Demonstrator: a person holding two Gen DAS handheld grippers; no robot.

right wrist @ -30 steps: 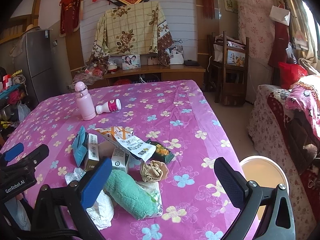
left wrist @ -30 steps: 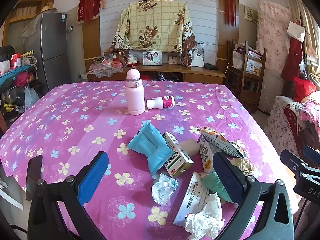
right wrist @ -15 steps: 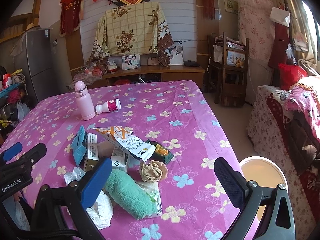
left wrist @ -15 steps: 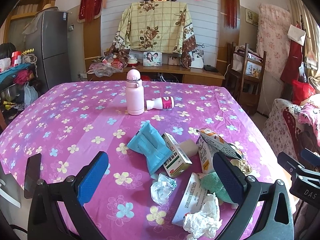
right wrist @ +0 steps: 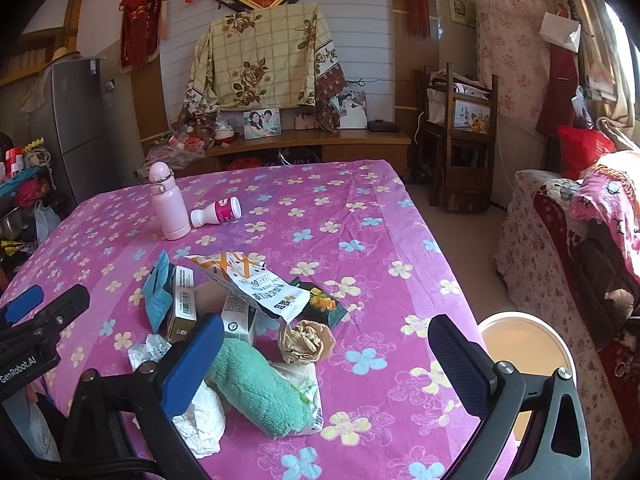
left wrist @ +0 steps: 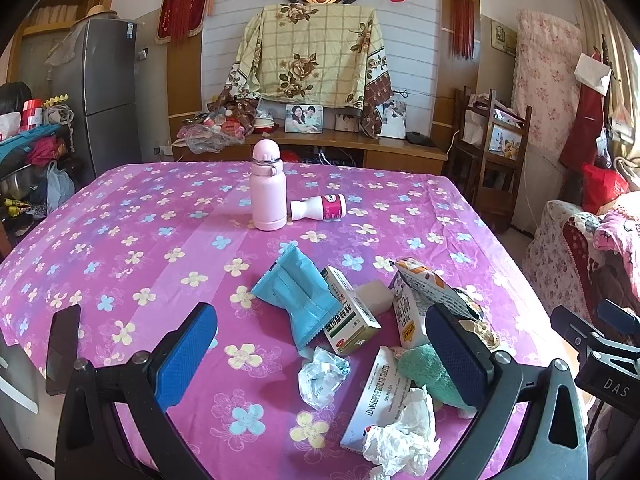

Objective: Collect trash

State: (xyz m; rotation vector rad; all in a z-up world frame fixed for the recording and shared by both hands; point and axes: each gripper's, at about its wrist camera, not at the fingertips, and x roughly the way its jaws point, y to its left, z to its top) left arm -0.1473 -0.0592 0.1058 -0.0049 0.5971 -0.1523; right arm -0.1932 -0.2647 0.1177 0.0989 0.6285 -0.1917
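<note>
A heap of trash lies near the front of the purple flowered table (left wrist: 132, 248): a blue packet (left wrist: 298, 298), a small medicine box (left wrist: 350, 316), a crumpled foil wad (left wrist: 322, 376), white crumpled tissue (left wrist: 400, 440), a flat white carton (left wrist: 374, 392), a green towel roll (right wrist: 260, 388), a brown paper ball (right wrist: 306, 342) and an orange-white snack wrapper (right wrist: 248, 284). My left gripper (left wrist: 320, 360) hangs open just above the heap's near side. Over the towel and the paper ball my right gripper (right wrist: 324, 364) is open too. Neither holds anything.
A pink flask (left wrist: 268, 190) stands mid-table with a small white bottle (left wrist: 320, 209) lying beside it. A round white bin (right wrist: 524, 344) sits on the floor off the table's right edge. A sofa (right wrist: 580, 248) is at right, a wooden cabinet (left wrist: 360, 152) behind.
Both grippers have barely shifted; the left wrist view has crept slightly forward over the heap. Nothing was picked up or moved.
</note>
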